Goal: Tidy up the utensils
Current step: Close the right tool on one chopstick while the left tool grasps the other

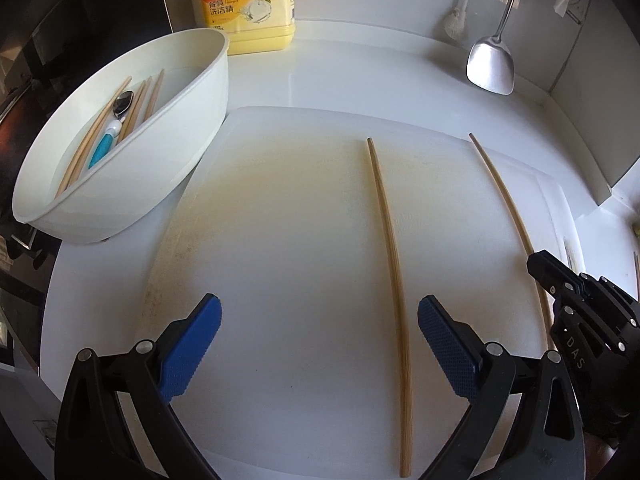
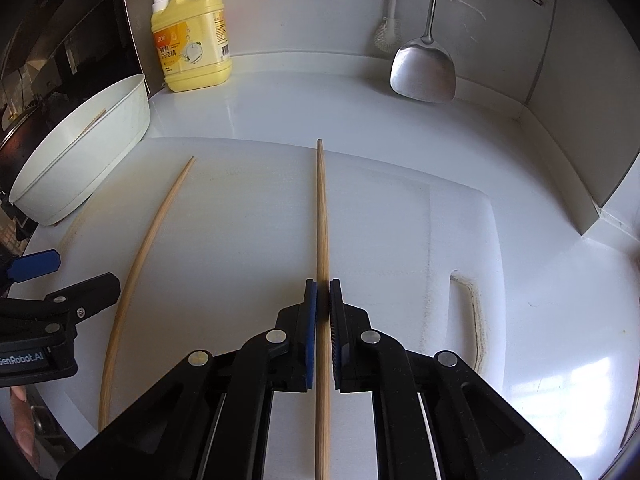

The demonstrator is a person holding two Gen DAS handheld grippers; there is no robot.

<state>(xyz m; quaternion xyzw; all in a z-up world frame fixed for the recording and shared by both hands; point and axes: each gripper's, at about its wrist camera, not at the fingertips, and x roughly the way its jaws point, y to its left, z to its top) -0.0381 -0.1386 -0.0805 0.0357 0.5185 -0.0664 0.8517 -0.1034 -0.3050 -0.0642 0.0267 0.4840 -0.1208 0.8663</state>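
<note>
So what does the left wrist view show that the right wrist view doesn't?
Left wrist only: the white tub's contents, several chopsticks and a blue-handled spoon, and the left gripper open.

Right wrist only: the right gripper shut on a chopstick, and the detergent bottle's pump.

Both: the cutting board, the second chopstick lying on it, and the metal spatula.

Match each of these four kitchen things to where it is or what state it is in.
Things:
1. right gripper
2. left gripper
3. metal spatula
4. blue-handled spoon

Places or states:
A. hanging against the back wall
B. inside the white tub
C. jaws wide open, nothing between them
D. jaws shut on a chopstick

Pairs: 1-D, 2-C, 3-A, 4-B
</note>
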